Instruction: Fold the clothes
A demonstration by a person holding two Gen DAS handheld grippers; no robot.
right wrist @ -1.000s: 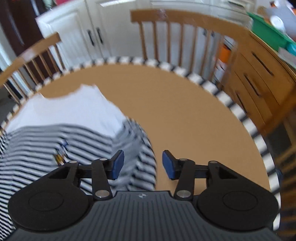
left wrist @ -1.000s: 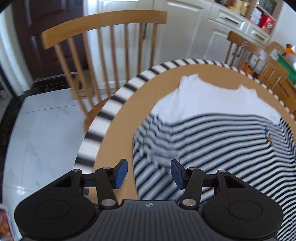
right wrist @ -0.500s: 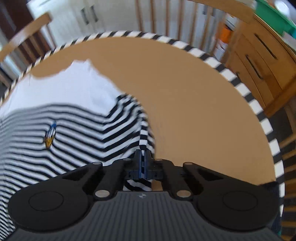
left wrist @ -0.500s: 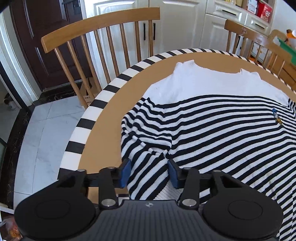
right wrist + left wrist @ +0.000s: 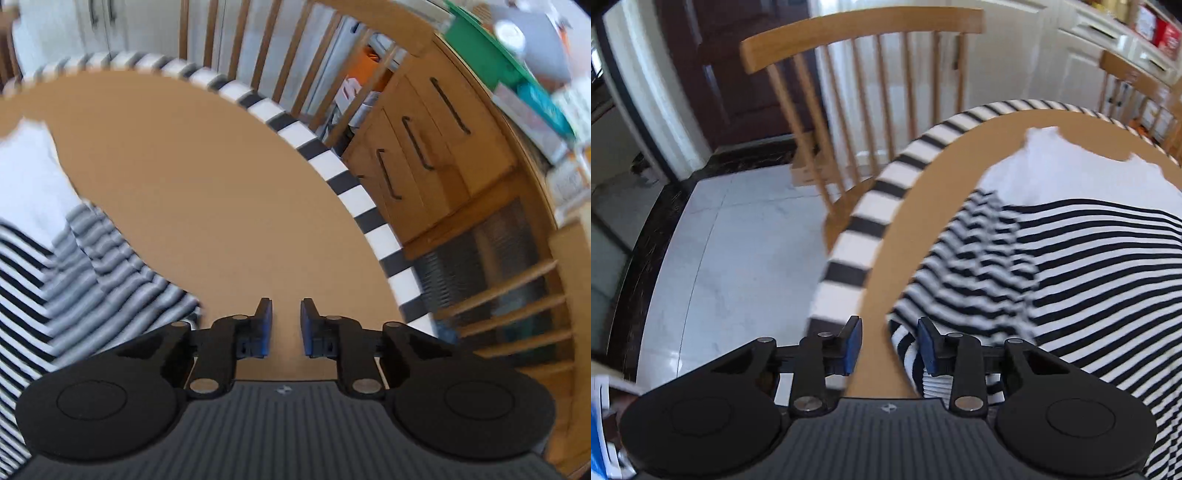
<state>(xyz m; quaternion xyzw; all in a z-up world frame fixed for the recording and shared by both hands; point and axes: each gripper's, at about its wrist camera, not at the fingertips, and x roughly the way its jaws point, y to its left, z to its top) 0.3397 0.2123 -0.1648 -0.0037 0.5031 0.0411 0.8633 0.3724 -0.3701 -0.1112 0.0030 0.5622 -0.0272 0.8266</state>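
Observation:
A black-and-white striped shirt (image 5: 1071,266) with a white top part lies flat on the round brown table (image 5: 923,206). My left gripper (image 5: 888,343) is open at the shirt's near left sleeve. The sleeve's edge lies against the right finger (image 5: 927,347), with bare table showing in the rest of the gap. In the right wrist view the striped shirt (image 5: 55,288) lies to the left. My right gripper (image 5: 286,325) is open a small way over bare table (image 5: 203,166), clear of the sleeve, with nothing between its fingers.
The table has a black-and-white striped rim (image 5: 871,206). A wooden spindle chair (image 5: 849,74) stands at its far left over a white tiled floor (image 5: 738,240). Another chair (image 5: 288,44) and a wooden drawer cabinet (image 5: 424,147) stand close to the right edge.
The right gripper, shut on the right sleeve half a second ago, has let go and swung right. The left gripper has pulled back left, so the sleeve is only partly between its fingers.

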